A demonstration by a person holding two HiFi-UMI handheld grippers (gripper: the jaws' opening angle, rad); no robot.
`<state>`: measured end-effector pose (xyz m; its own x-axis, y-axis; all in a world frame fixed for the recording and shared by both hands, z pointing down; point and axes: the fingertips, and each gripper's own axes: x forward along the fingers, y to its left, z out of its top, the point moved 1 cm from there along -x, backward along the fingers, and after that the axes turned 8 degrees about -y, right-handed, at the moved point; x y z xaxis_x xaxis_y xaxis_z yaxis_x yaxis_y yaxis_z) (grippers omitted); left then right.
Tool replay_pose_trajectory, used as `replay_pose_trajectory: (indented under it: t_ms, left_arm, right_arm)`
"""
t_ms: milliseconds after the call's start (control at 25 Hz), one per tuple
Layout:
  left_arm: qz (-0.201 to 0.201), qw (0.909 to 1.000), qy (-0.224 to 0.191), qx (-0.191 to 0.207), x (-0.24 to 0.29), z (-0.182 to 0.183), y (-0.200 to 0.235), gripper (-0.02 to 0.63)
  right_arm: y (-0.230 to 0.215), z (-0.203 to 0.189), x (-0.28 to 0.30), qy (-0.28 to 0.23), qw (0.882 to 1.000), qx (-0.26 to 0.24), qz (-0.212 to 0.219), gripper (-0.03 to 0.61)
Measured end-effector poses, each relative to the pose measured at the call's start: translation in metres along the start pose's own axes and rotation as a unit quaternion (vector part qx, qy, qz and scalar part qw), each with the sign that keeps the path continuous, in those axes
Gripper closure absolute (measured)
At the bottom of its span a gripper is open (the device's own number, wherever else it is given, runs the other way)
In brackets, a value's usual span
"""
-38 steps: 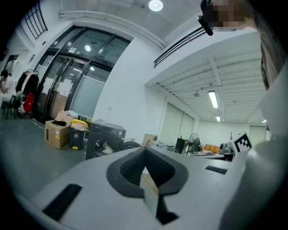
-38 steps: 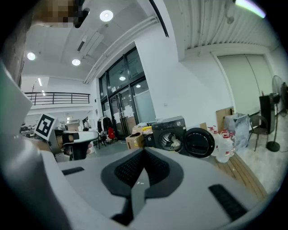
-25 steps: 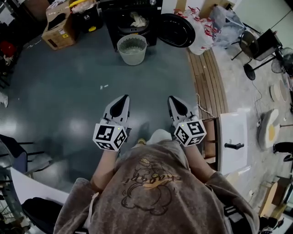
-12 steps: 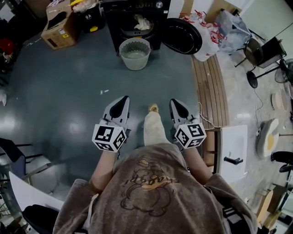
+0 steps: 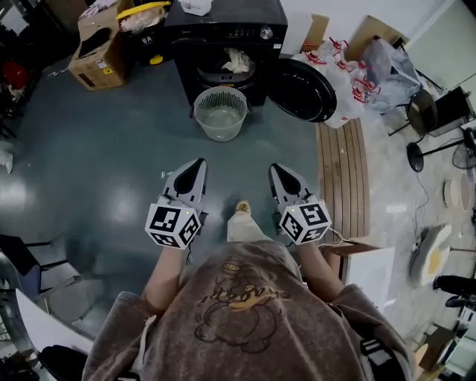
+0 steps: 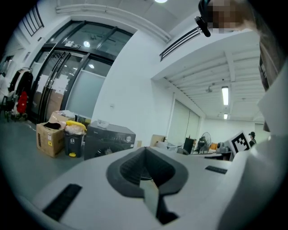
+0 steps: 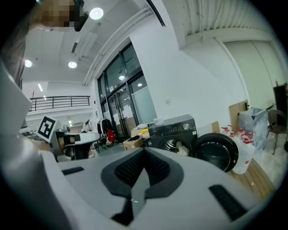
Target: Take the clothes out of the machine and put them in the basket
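**A glossy floor under bright ceiling lamps**

The floor (image 5: 111,149) is smooth, dark blue-grey and shiny. A strip of wooden boards (image 5: 343,175) runs along its right side, with paler ground beyond. A cardboard box (image 5: 95,50) stands at the far left. Tall glass doors (image 6: 63,76) meet a white wall (image 6: 130,85), and round lamps (image 7: 96,13) shine overhead.

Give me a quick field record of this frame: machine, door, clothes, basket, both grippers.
machine: black front-loader, at the top of the head view
door: round door swung open, at the machine's right in the head view
clothes: light-coloured bundle in the drum opening
basket: pale mesh basket directly in front of the machine, no clothes visible in it
left gripper: shut, nothing held, well short of the basket
right gripper: shut, nothing held, level with the left gripper
task status: unloading not yet begun
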<state>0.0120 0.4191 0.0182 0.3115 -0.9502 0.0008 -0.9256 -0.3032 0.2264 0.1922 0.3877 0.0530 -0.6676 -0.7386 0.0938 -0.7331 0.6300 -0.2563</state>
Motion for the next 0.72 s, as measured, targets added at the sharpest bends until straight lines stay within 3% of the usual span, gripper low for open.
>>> replay_pose_trajectory:
  t_ms: [360,720]
  left_arm:
    - [0.013,0.9998,-0.007,0.015,0.112,0.027,0.023,0.607]
    - [0.021,0.9995,-0.009,0.022,0.161,0.032,0.054,0.607]
  right_arm:
    - [-0.080,0.035,0.079,0.001,1.000,0.025,0.014,0.581]
    - [-0.099,0.037,0.134,0.005,0.999,0.032,0.032,0.581]
